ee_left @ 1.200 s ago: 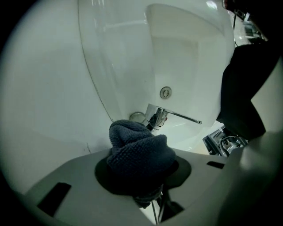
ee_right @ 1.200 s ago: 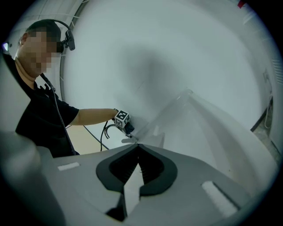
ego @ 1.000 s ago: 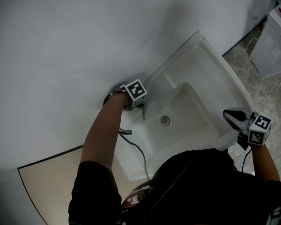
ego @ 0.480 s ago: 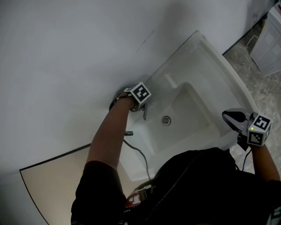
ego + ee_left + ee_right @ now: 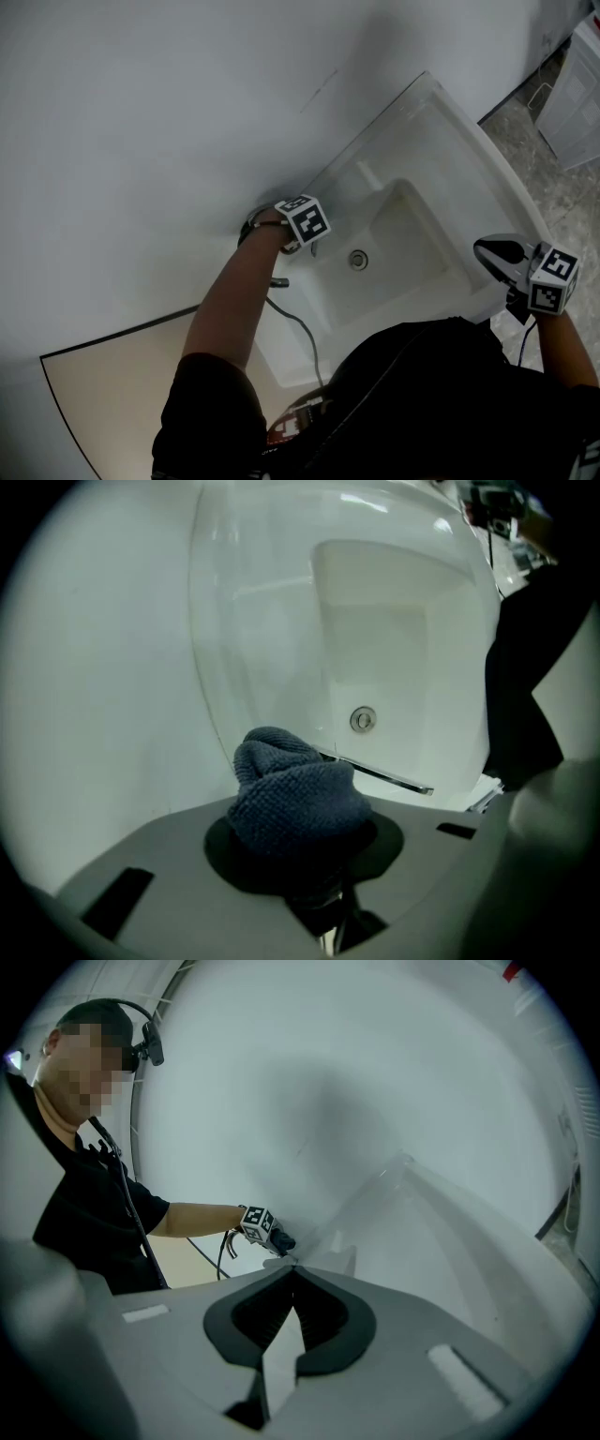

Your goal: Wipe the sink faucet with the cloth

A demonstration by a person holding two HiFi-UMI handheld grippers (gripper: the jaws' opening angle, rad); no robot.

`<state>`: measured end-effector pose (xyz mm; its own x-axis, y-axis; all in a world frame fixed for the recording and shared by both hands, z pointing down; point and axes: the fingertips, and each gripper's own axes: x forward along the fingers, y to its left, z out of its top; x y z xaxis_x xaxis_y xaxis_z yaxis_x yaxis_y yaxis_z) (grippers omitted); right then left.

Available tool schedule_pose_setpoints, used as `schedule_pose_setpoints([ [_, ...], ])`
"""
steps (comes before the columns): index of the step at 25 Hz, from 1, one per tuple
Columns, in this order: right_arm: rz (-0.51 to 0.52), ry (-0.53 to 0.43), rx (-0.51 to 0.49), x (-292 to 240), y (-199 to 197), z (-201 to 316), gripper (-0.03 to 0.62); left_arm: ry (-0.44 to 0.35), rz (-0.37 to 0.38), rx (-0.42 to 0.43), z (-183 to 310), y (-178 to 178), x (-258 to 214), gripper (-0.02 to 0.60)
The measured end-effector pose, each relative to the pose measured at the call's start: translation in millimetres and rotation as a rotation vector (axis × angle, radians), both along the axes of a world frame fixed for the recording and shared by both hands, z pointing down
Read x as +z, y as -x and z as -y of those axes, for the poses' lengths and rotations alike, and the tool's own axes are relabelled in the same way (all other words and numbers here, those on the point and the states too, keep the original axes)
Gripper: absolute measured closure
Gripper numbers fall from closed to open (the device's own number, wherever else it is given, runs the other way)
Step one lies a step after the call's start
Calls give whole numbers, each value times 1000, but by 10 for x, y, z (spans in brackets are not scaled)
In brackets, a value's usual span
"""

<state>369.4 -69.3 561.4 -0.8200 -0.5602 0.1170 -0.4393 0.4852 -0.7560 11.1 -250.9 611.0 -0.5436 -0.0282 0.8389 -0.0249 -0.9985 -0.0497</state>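
Note:
My left gripper (image 5: 302, 240) is down at the back rim of the white sink (image 5: 441, 159), at the faucet. It is shut on a bunched dark blue-grey cloth (image 5: 295, 797) that covers its fingertips; the jaws have just closed a little tighter on it. Just beyond the cloth runs the thin chrome faucet spout (image 5: 386, 777), above the basin drain (image 5: 363, 720). My right gripper (image 5: 492, 251) hangs shut and empty by the sink's front right edge. From the right gripper view, the left gripper (image 5: 272, 1232) with the cloth shows at the sink's back edge.
A dark cable (image 5: 298, 326) trails from a small chrome fitting (image 5: 278, 281) over the sink's left end. A beige panel (image 5: 103, 375) lies lower left. A white wire rack (image 5: 574, 89) stands on the speckled floor at upper right. The grey wall backs the sink.
The left gripper has rolled and tipped at the faucet, its marker cube shifting slightly right and down in the head view. The right gripper has stayed put.

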Motion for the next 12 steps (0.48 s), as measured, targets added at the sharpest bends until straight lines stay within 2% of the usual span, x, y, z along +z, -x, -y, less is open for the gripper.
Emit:
schedule_pose_setpoints([
  [4, 1, -11, -16, -43, 58, -16, 594, 16, 70, 178, -64, -29, 14, 484],
  [8, -7, -17, -25, -103, 55, -37, 592, 88, 64, 214, -301, -54, 36, 483],
  [12, -20, -26, -34, -167, 68, -58, 592, 82, 70, 268, -422, -22, 34, 483],
])
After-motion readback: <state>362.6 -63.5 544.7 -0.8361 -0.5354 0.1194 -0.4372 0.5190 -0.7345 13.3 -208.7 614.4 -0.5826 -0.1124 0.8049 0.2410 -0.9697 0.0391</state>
